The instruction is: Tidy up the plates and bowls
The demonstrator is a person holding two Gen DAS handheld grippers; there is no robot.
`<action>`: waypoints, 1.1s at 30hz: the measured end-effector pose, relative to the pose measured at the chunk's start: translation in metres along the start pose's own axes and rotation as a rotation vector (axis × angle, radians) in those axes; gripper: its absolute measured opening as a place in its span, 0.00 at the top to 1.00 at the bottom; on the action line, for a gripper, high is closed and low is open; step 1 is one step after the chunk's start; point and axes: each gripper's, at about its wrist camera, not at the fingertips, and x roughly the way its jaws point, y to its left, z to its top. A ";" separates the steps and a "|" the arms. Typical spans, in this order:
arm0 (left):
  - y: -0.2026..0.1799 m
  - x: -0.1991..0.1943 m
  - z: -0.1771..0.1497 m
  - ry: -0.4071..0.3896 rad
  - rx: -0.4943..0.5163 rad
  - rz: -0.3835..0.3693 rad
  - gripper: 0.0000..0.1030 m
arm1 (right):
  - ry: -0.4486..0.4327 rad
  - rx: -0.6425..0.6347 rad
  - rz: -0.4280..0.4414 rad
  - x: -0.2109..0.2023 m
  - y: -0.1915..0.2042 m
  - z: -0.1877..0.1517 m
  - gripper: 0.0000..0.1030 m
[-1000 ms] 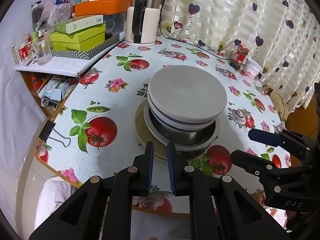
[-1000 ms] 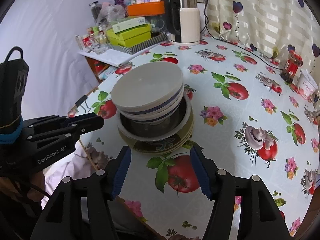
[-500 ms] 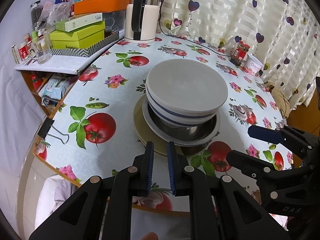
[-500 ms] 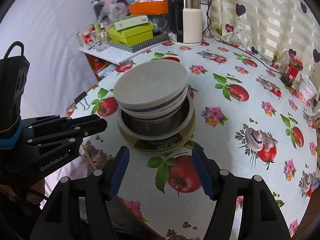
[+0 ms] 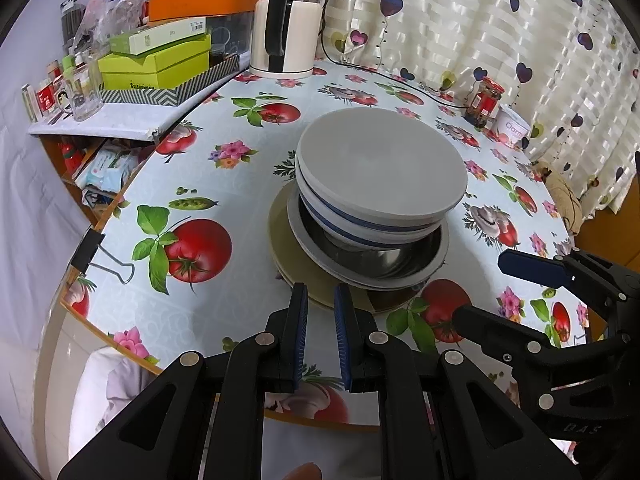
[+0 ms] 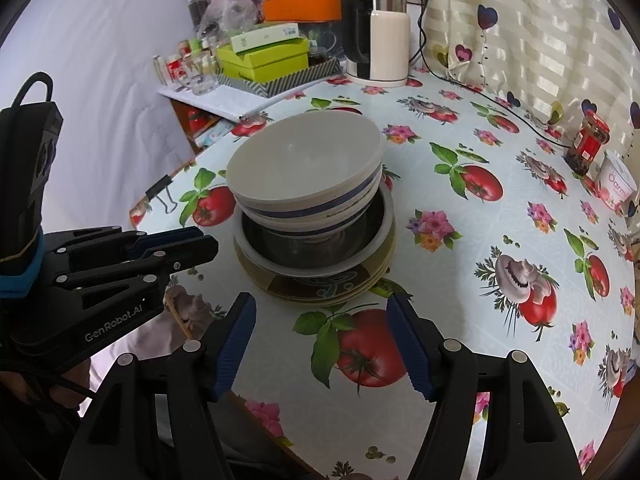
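one stack of dishes sits near the front-left edge of the round table point(image 5: 224, 184): two white bowls with blue bands point(image 6: 308, 168) nested on top, under them a steel-lined bowl point(image 6: 360, 248), all resting on olive plates point(image 6: 320, 290) at the bottom. stack leans a bit, top bowls shifted off centre toward the left edge. left gripper point(image 5: 321, 300) hovers just short of the plates' near rim, its blue pads nearly together with a thin slit between, nothing in them. right gripper point(image 6: 320, 312) is spread wide, empty, pads either side of the stack's near rim but apart from it, low over the tablecloth's tomato print. each gripper shows in the other's view, flanking the stack. far-left corner: white kettle point(image 5: 286, 28) with black handle, beside it green boxes point(image 5: 156, 66) stacked on a side shelf under an orange tray point(image 5: 200, 0). far-right edge by the heart-print curtain point(image 5: 500, 32): red-lid jar point(image 5: 484, 102) and a white tub point(image 5: 514, 130) just beside it. a binder clip point(image 5: 90, 248) grips the cloth at the left edge
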 end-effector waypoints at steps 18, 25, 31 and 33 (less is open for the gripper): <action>0.000 0.007 0.001 0.013 0.004 0.006 0.86 | 0.015 -0.009 0.000 0.007 -0.003 0.000 0.32; -0.001 0.007 0.001 0.016 0.005 0.007 0.86 | 0.017 -0.011 0.000 0.009 -0.001 0.000 0.32; -0.002 0.008 0.001 0.018 0.007 0.008 0.86 | 0.018 -0.010 0.000 0.010 0.000 0.000 0.31; -0.002 0.008 0.001 0.019 0.008 0.007 0.86 | 0.019 -0.011 -0.001 0.011 -0.001 -0.001 0.31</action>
